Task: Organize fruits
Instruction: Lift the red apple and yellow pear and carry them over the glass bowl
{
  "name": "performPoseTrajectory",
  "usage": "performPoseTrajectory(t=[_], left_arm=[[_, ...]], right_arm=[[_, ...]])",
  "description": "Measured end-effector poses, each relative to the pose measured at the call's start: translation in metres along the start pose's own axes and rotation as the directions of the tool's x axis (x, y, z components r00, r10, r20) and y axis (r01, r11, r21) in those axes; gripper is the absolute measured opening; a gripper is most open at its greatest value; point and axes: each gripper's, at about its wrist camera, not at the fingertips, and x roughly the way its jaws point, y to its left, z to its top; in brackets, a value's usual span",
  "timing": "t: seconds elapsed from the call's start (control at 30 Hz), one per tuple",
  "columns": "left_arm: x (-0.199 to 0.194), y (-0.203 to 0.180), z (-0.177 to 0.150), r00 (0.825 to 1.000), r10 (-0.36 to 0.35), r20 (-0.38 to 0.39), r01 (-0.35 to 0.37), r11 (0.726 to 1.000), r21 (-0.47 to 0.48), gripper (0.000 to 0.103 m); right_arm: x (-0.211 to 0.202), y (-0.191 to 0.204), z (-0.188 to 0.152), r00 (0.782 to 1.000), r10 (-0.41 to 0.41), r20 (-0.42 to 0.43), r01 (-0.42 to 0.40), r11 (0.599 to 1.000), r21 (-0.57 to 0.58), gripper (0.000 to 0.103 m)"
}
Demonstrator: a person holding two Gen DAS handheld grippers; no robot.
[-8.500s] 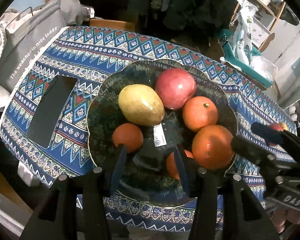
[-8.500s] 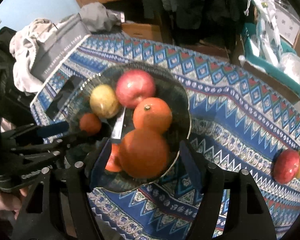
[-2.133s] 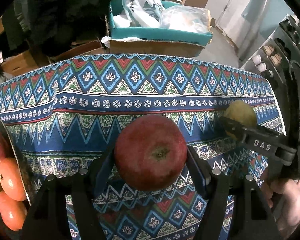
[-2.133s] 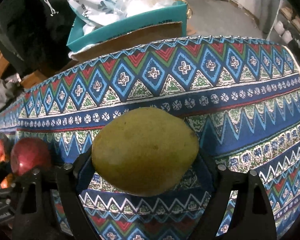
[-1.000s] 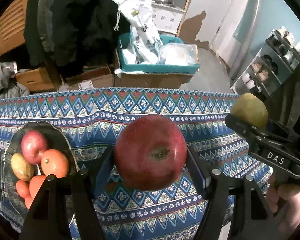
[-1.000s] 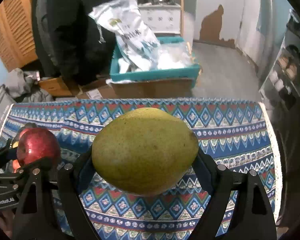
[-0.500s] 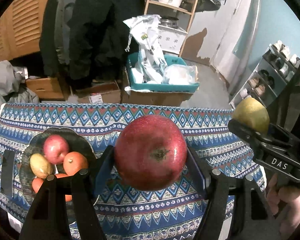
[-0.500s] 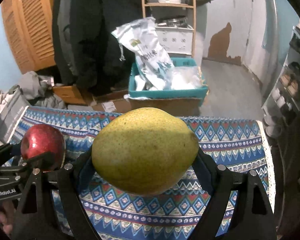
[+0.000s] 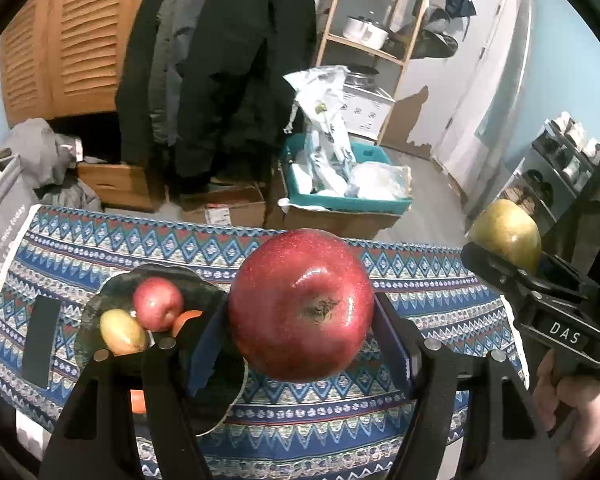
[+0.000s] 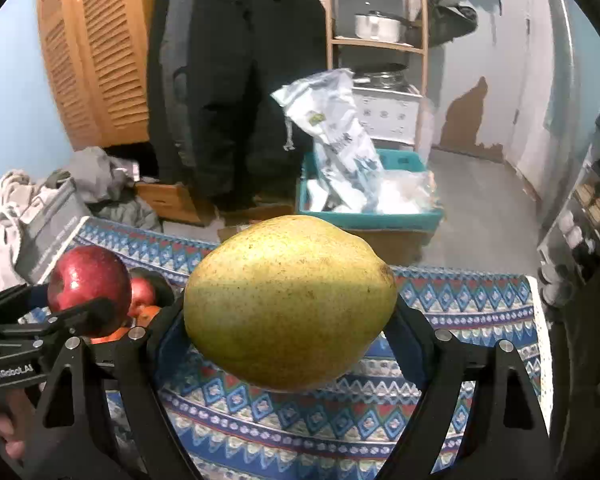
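Left wrist view: apple at centre over tablecloth. Fruit plate at 9 o'clock, phone left of it. Pear at 3 o'clock. Crate at 12, behind the table.

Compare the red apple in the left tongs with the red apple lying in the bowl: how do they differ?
The held apple is clamped in the left tongs above the patterned cloth; the bowl apple rests in the dark bowl. The held apple is darker red; the bowl apple is paler, pinkish. The held apple touches no other fruit; the bowl apple sits against a yellow-green pear and an orange. Both are round and glossy.
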Motion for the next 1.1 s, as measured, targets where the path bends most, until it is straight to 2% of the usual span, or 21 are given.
performPoseTrajectory(t=[0.37,0.77,1.1], left_arm=[[-0.005,0.053,-0.007,0.997,0.072,-0.016,-0.073,0.994,-0.080,0.072],[-0.004,0.110,-0.024,0.991,0.120,-0.053,-0.127,0.980,-0.151,0.072],[0.017,0.148,-0.045,0.978,0.153,-0.142,-0.181,0.962,-0.206,0.072]], right_arm=[[0.021,0.045,0.010,0.995,0.096,-0.023,-0.097,0.995,-0.038,0.085],[0.062,0.102,0.009,0.981,0.168,-0.099,-0.177,0.979,-0.098,0.085],[0.097,0.132,-0.007,0.961,0.202,-0.191,-0.228,0.966,-0.125,0.085]])
